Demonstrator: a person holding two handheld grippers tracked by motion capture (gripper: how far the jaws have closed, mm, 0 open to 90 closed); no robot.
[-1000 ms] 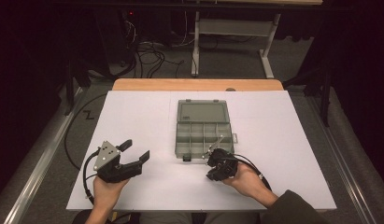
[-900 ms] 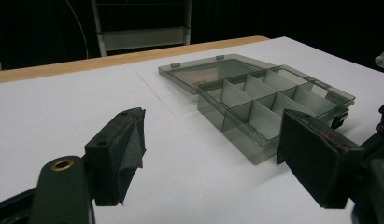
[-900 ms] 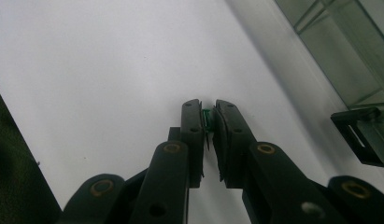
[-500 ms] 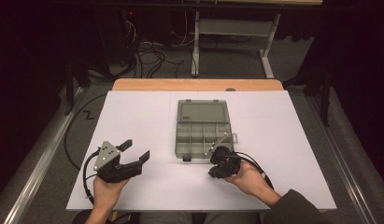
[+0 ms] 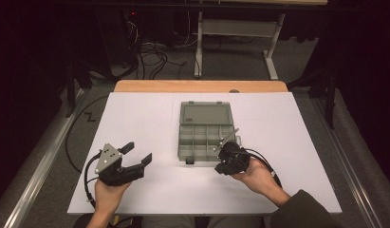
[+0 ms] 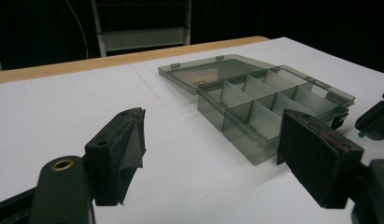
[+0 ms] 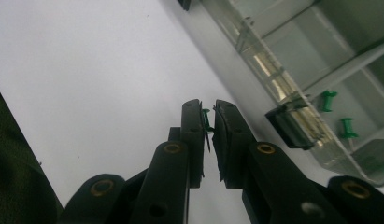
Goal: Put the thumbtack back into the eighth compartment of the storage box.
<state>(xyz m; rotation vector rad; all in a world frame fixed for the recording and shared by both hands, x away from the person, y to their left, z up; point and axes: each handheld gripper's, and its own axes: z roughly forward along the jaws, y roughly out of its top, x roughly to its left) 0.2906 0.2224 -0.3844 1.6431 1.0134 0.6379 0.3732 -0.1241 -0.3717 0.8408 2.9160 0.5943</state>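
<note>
A grey-green clear compartment box (image 5: pixel 200 142) lies open at the middle of the white table, its lid (image 5: pixel 204 114) folded flat on the far side. My right gripper (image 5: pixel 223 165) hovers at the box's near right corner, shut on a small green pushpin (image 7: pixel 206 119) pinched between its pads. Two more green pushpins (image 7: pixel 327 99) (image 7: pixel 348 127) lie in a near compartment of the box (image 7: pixel 273 70). My left gripper (image 5: pixel 138 152) is held above the table left of the box, open with nothing between its fingers (image 6: pixel 126 140).
The table (image 5: pixel 150 114) is a white sheet with a wooden far edge (image 5: pixel 202 86). The box's black latches (image 5: pixel 189 162) stick out along its front. In the left gripper view the box (image 6: pixel 255 98) lies ahead to the right. Cables and a desk frame (image 5: pixel 240 28) stand on the dark floor beyond.
My right gripper has lifted slightly and drifted toward the box's near right corner, still pinching the pushpin. The left gripper has stayed where it was.
</note>
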